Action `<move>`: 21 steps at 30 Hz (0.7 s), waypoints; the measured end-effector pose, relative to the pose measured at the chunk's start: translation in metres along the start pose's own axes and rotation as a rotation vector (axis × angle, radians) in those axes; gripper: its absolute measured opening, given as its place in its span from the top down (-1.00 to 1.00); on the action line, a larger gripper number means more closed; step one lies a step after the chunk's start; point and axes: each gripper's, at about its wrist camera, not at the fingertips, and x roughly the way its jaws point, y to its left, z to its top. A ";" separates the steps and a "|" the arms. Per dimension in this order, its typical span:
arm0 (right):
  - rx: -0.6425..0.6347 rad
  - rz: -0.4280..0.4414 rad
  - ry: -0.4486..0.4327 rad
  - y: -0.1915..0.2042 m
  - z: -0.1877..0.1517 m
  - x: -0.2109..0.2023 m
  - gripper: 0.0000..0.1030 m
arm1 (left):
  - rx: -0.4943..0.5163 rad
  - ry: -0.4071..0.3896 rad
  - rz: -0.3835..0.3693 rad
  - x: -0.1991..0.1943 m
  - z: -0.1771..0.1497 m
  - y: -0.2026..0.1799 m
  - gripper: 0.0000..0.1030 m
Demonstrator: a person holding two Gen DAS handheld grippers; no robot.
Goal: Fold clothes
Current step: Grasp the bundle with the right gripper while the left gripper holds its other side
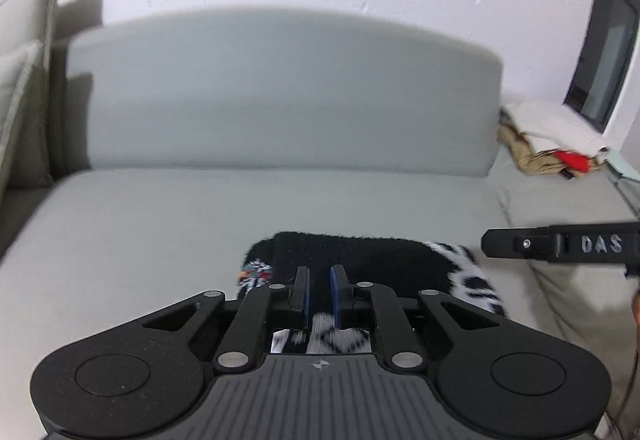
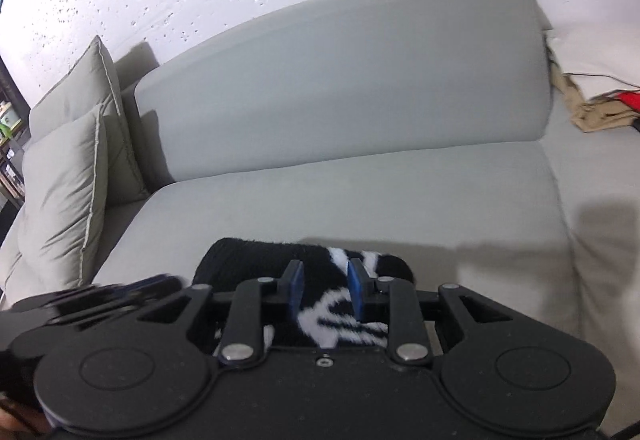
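- A grey sofa [image 1: 168, 224] stands against a speckled white wall, with cushions [image 2: 68, 175] at the left and a heap of tan and red clothes [image 1: 548, 155] far right.
- A black-and-white fuzzy garment [image 1: 360, 260] lies on the near seat, long axis running left to right.
- The left tool [image 1: 319, 294] sits directly over its near edge, blue pads nearly together, patterned cloth between them; a firm pinch is uncertain.
- The right tool [image 2: 325, 290] stands apart over the patterned right end, pads not pressing.
- Both are about equally near.

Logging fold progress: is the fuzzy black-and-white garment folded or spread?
Folded: the fuzzy black-and-white garment lies as a compact doubled bundle on the grey sofa seat.
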 end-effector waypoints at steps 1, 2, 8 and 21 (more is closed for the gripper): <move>-0.023 -0.007 -0.011 0.003 -0.002 0.009 0.52 | -0.003 0.020 0.006 0.012 -0.002 0.002 0.86; -0.052 -0.023 -0.017 0.008 -0.004 0.019 0.52 | -0.006 0.039 0.017 0.023 -0.006 0.006 0.86; -0.145 -0.090 0.117 0.011 -0.025 0.079 0.58 | -0.061 0.088 0.040 0.053 -0.019 0.015 0.85; -0.051 0.055 -0.002 -0.010 -0.007 -0.096 0.58 | 0.078 0.009 0.067 -0.103 -0.009 -0.011 0.52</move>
